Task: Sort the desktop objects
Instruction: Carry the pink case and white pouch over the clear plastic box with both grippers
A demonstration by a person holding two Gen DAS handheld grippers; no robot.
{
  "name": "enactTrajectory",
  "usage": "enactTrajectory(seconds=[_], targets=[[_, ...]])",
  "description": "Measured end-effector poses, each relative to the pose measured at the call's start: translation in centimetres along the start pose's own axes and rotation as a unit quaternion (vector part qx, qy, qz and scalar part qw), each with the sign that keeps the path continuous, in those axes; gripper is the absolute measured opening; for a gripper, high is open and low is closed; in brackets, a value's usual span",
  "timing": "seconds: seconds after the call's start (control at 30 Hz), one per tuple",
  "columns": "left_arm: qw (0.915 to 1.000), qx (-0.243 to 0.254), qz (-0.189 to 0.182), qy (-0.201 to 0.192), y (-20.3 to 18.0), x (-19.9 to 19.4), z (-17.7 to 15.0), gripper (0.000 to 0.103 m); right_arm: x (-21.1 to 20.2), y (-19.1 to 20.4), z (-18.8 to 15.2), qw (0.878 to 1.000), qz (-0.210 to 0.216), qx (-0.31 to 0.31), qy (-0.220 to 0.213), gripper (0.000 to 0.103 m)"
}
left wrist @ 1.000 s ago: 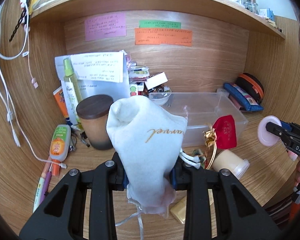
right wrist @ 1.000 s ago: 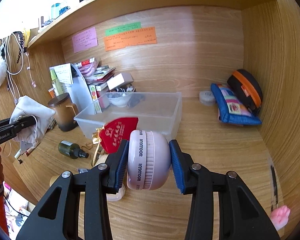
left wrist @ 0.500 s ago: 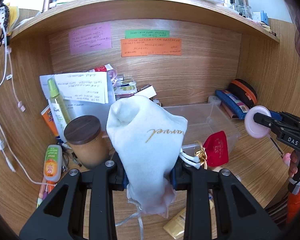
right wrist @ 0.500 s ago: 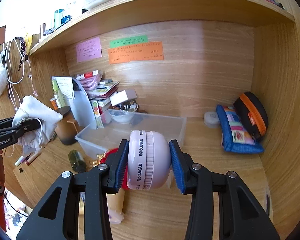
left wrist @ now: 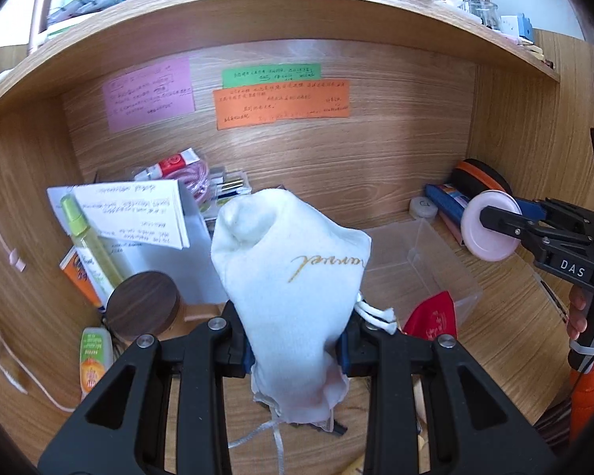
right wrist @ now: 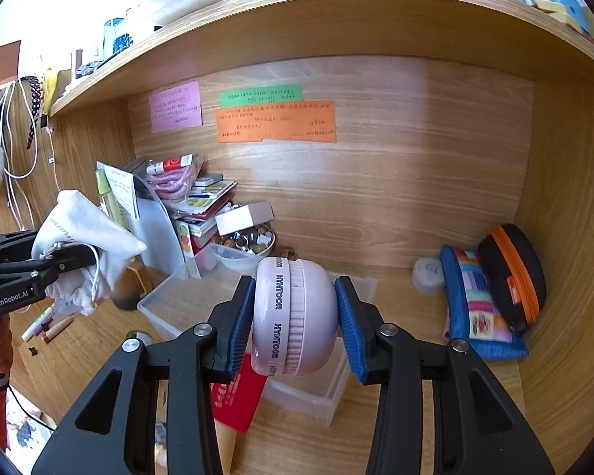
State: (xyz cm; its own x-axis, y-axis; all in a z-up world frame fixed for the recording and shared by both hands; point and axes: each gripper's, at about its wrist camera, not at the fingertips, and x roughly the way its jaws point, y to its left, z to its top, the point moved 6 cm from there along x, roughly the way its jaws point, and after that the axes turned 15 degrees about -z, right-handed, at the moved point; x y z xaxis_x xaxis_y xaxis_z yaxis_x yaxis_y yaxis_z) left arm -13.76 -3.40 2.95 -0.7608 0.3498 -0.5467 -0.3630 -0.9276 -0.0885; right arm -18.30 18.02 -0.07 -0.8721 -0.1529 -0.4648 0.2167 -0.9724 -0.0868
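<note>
Wooden desk alcove (right wrist: 376, 206): above the clear bin (right wrist: 170, 308), the left gripper (left wrist: 293, 350) pinches a white pouch (left wrist: 293, 277); the right gripper (right wrist: 295, 316), tilted down, clamps a pink round case (right wrist: 293, 316).

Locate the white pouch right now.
The white pouch is clamped in the left gripper, centre of the left wrist view, held in the air in front of the clear bin, with the brown-lidded jar at its left.

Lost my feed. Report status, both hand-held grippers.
Left hand-held gripper clamped on white drawstring pouch. Right hand-held gripper clamped on pink round case. Clear bin below; nothing blocking.
</note>
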Motion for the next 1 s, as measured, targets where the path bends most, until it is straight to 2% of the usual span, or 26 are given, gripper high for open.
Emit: enactTrajectory(seconds=[0.5, 1.0], targets=[[0.9989, -0.002, -0.023, 0.041, 2.3, 7.0, 2.2, 0.030, 5.4, 1.1, 1.4, 0.999, 0.009, -0.024, 0.032, 0.038], [0.9928, -0.005, -0.040, 0.113, 3.7, 15.1, 0.7, 0.030, 12.5, 3.1, 0.2, 0.992, 0.014, -0.073, 0.098, 0.038]])
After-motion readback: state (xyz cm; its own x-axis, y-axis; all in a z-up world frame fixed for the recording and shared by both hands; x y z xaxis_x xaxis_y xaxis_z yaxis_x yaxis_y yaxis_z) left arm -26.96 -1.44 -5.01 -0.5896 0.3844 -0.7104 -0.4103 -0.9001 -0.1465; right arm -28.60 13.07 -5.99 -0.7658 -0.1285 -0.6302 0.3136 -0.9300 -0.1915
